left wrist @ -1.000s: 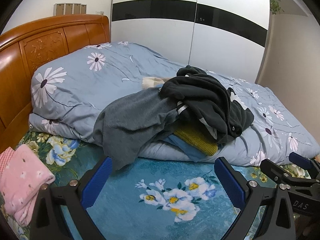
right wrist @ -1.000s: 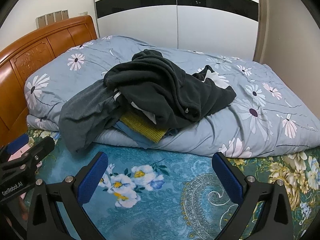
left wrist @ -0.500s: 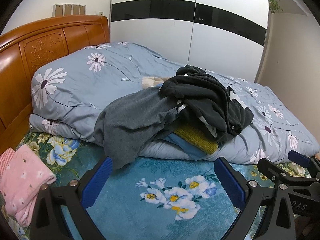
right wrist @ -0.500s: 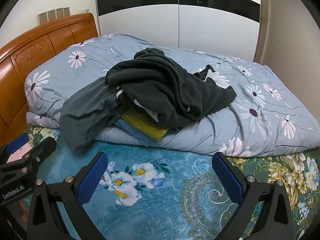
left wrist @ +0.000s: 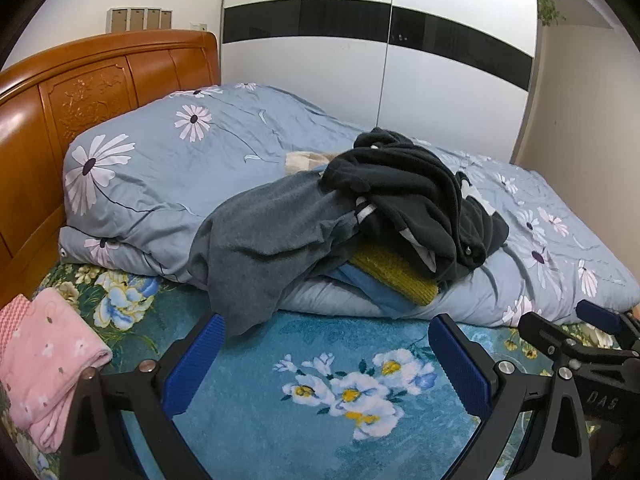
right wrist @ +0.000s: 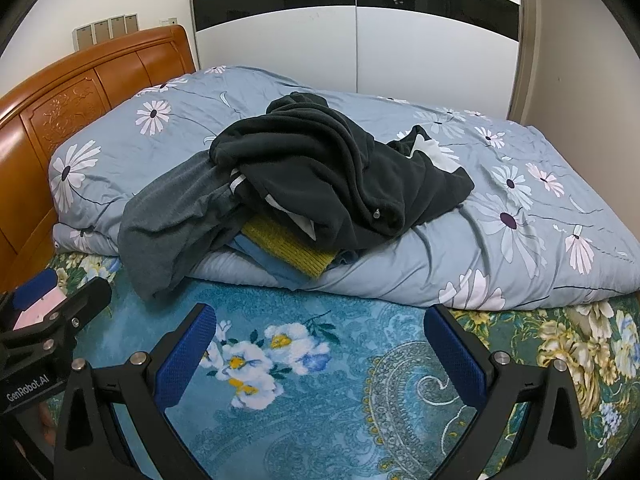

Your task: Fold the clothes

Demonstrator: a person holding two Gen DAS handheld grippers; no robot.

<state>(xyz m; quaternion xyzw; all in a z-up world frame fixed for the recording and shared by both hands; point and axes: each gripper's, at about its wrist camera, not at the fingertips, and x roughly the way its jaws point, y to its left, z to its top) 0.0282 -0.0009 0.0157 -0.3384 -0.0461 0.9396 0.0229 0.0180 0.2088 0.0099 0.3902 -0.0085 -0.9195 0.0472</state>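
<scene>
A heap of clothes lies on the folded duvet: a black fleece jacket (left wrist: 416,196) (right wrist: 340,176) on top, a grey garment (left wrist: 264,240) (right wrist: 176,224) hanging down the left side, and a mustard knit (left wrist: 392,276) (right wrist: 288,248) over a blue piece beneath. A folded pink garment (left wrist: 44,364) rests on the bedspread at the left. My left gripper (left wrist: 326,356) hovers open over the floral bedspread in front of the heap, nothing between its fingers. My right gripper (right wrist: 320,348) is open too, beside it, and also shows in the left wrist view (left wrist: 576,332).
The blue daisy-print duvet (left wrist: 168,184) (right wrist: 520,232) is bunched along the back of the bed. A carved wooden headboard (left wrist: 60,100) stands at the left. White wardrobe doors (right wrist: 360,48) with a black band rise behind. Teal floral bedspread (left wrist: 320,392) stretches in front.
Both grippers have drifted slightly backwards and up, so the clothes heap sits a little lower and farther in each view. Both stay open.
</scene>
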